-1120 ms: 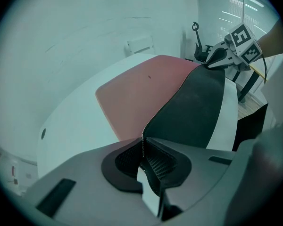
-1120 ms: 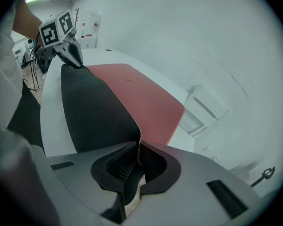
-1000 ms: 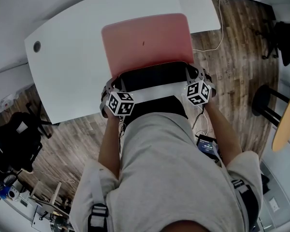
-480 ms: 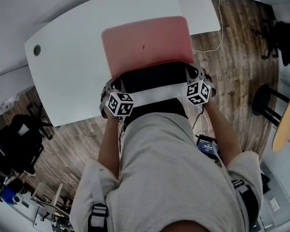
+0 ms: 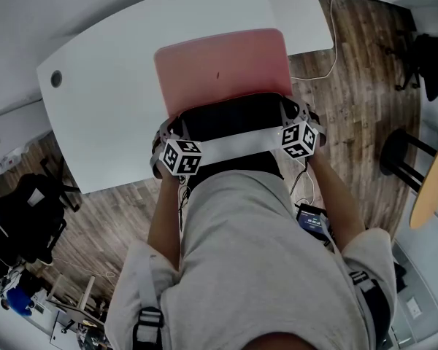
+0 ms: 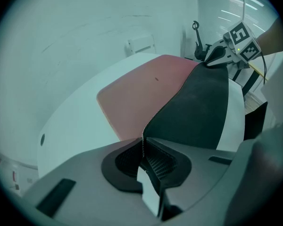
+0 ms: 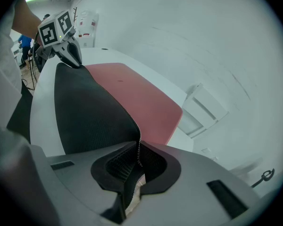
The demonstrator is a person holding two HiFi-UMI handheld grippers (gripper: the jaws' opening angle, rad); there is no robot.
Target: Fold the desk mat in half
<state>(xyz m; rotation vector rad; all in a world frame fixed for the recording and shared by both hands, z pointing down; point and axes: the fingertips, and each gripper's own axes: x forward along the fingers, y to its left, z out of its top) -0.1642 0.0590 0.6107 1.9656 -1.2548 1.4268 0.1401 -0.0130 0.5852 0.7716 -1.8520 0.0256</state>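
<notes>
One desk mat: pink top, black textured underside.

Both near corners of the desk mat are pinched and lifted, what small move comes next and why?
Probably carry both corners forward together toward the far edge. The left tongs and right tongs are each shut on a near corner of the desk mat, its black underside shows, and the pink far half lies flat on the table.

Cannot see the near corners of the pink rectangular desk mat, buried between closed jaws. Cannot identify the tiny clutter at lower left of the head view. Cannot see the whole round tan board, cropped at the right edge.
</notes>
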